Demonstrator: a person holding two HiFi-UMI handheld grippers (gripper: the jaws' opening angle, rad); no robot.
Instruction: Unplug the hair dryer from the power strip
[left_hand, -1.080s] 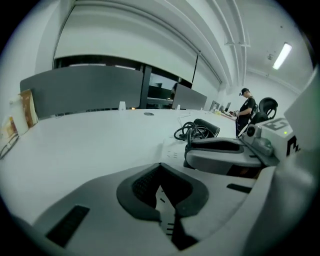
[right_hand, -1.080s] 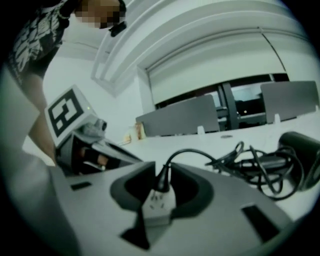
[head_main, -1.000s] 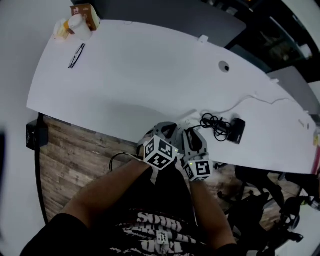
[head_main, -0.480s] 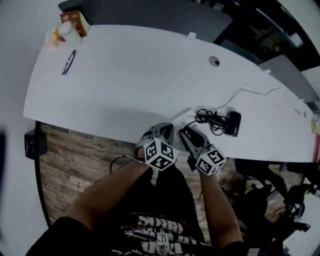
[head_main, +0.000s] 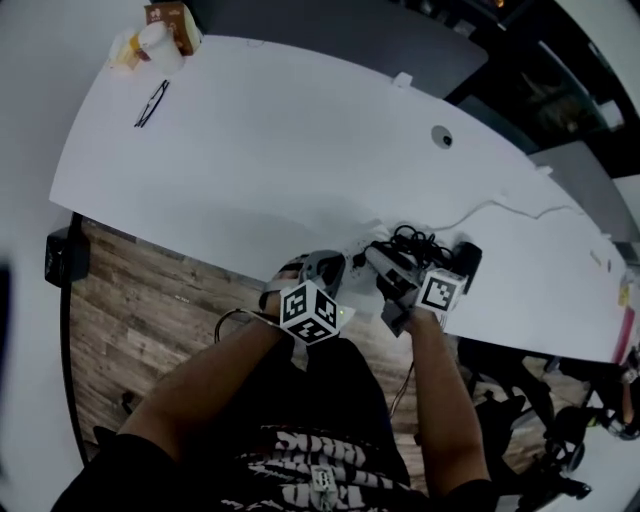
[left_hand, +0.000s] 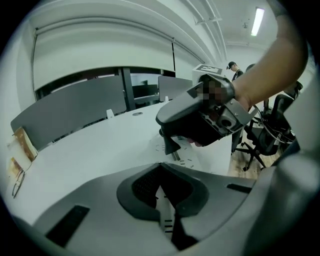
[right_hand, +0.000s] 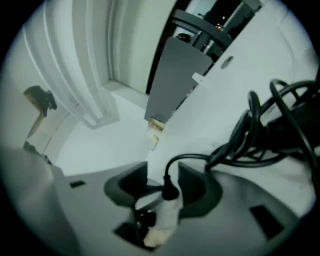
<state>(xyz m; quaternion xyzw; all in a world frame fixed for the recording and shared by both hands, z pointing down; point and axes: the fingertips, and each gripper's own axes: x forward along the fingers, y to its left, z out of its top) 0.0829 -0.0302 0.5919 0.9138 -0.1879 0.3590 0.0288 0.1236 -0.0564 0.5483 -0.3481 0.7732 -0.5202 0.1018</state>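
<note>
Left gripper (left_hand: 164, 192) down at the near edge of the table (head_main: 250, 150), jaws narrow and pinched on the white power strip (left_hand: 192, 159). Only a sliver of strip with its slot marks showing between the pads, the rest running on past the tips.

Over to the right gripper (right_hand: 163, 180): jaws just been opening, standing wide now, with the black plug (right_hand: 169, 190) right there between them. Close against one pad, clear of the other. Gripped? Doesn't look so. Under the plug a pale, blurred shape, impossible to name.

From the left gripper view, that same plug hanging at the right gripper's tips just above the strip. What looks like a bare metal prong beneath it, with a gap down to the sockets.

Cord (right_hand: 250, 145) arching up from the plug and off into a loose black tangle on the table. Hair dryer (head_main: 468, 262) lying just beyond the tangle, near the front edge. Dark and small from the head view, shape hard to read; cut off at the frame's edge in the right gripper view. Strip mostly covered by both grippers from above.

Far corner: glasses (head_main: 152, 103), a cup (head_main: 152, 42) and a box (head_main: 172, 22), well apart from all this.
</note>
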